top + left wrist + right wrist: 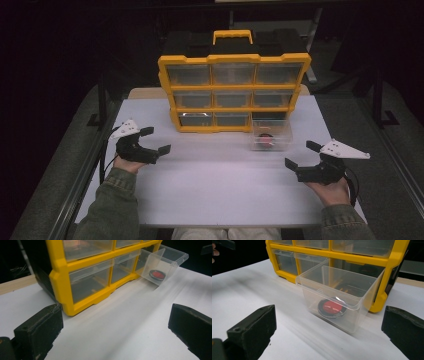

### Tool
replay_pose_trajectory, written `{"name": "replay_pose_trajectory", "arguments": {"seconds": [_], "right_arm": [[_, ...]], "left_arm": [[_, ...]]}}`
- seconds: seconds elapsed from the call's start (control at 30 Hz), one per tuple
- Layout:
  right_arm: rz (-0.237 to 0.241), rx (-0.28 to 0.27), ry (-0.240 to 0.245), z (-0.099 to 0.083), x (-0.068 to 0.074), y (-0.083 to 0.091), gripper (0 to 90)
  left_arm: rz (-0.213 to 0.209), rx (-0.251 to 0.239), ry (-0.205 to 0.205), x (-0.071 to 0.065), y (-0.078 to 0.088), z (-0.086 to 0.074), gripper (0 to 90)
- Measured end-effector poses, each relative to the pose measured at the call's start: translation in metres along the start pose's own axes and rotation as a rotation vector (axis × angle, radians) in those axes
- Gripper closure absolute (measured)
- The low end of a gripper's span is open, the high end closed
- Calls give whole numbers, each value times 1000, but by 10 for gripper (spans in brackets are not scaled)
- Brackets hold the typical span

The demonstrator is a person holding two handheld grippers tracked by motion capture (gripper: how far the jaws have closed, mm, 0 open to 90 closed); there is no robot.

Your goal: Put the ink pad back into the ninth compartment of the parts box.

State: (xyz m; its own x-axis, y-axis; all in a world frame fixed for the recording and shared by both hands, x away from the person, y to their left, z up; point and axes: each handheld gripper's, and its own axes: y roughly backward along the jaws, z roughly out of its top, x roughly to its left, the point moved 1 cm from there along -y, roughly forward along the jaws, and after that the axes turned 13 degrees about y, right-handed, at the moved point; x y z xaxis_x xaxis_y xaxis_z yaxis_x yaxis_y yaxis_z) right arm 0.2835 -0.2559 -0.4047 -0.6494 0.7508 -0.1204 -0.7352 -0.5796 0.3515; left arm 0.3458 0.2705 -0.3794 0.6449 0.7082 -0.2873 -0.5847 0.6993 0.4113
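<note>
Both pairs of black jaws stand wide apart and hold nothing: the left gripper (154, 140) hovers over the white table (215, 190) at its near left, the right gripper (302, 155) at its near right. Beyond the right gripper, a clear plastic drawer (339, 301) sits on the table, touching the front of the yellow-framed organiser cabinet (232, 92) at its lower right slot. A round red-and-black disc (332, 308) lies flat inside that drawer.

yellow plastic drawer cabinet (233, 93) standing at white bench (210, 190) rear | clear plastic drawer (271, 135) sitting before cabinet's right end | round red-and-black disc (331, 308) lying in drawer
</note>
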Motion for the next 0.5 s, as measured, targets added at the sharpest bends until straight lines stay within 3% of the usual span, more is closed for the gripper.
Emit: {"name": "replay_pose_trajectory", "arguments": {"seconds": [0.13,0.5], "right_arm": [[1,0,1,0,0,0,0],[16,2,5,0,2,-2,0]], "left_arm": [[8,-19,14,4,7,-5,0],[35,-145,67,15,27,-21,0]]}}
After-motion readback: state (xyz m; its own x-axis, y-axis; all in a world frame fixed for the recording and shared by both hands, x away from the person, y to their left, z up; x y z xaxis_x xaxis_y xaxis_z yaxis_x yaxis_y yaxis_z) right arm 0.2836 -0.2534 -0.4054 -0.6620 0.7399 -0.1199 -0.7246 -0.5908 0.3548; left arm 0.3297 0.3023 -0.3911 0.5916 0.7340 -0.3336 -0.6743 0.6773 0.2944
